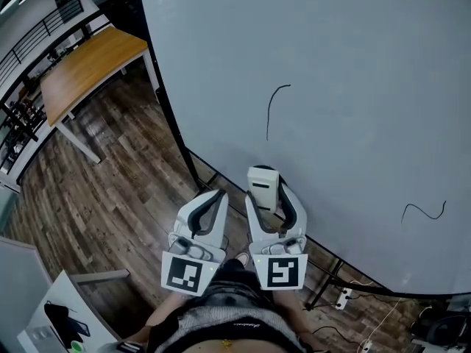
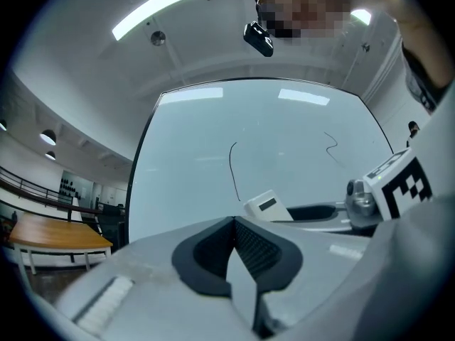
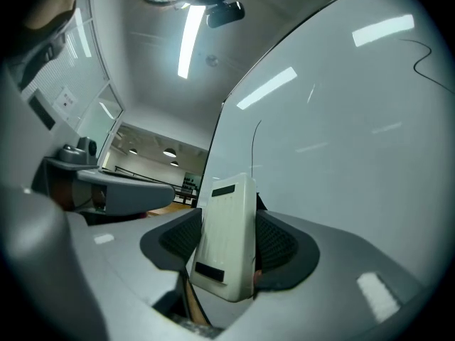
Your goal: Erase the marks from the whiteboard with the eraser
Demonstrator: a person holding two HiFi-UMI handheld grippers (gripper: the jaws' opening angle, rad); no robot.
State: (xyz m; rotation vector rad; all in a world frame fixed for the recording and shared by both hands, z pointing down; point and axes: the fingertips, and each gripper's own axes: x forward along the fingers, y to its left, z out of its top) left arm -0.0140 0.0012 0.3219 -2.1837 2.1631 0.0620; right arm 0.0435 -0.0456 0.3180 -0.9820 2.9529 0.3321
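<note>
A large whiteboard (image 1: 331,65) stands in front of me with two black marks: a curved stroke (image 1: 271,109) near its middle and a wavy line (image 1: 425,212) at the lower right. My right gripper (image 1: 266,191) is shut on a white eraser (image 1: 263,187), held short of the board and below the curved stroke. In the right gripper view the eraser (image 3: 226,236) stands upright between the jaws, and the stroke (image 3: 254,144) shows above it. My left gripper (image 1: 211,201) is shut and holds nothing; its view shows the closed jaws (image 2: 234,222), the board and the eraser (image 2: 266,206) to the right.
A wooden table (image 1: 88,65) stands on the wood floor at the upper left. The board's black stand legs (image 1: 327,278) and a power strip (image 1: 342,298) lie near my feet. A grey desk corner (image 1: 51,322) with dark items is at the bottom left.
</note>
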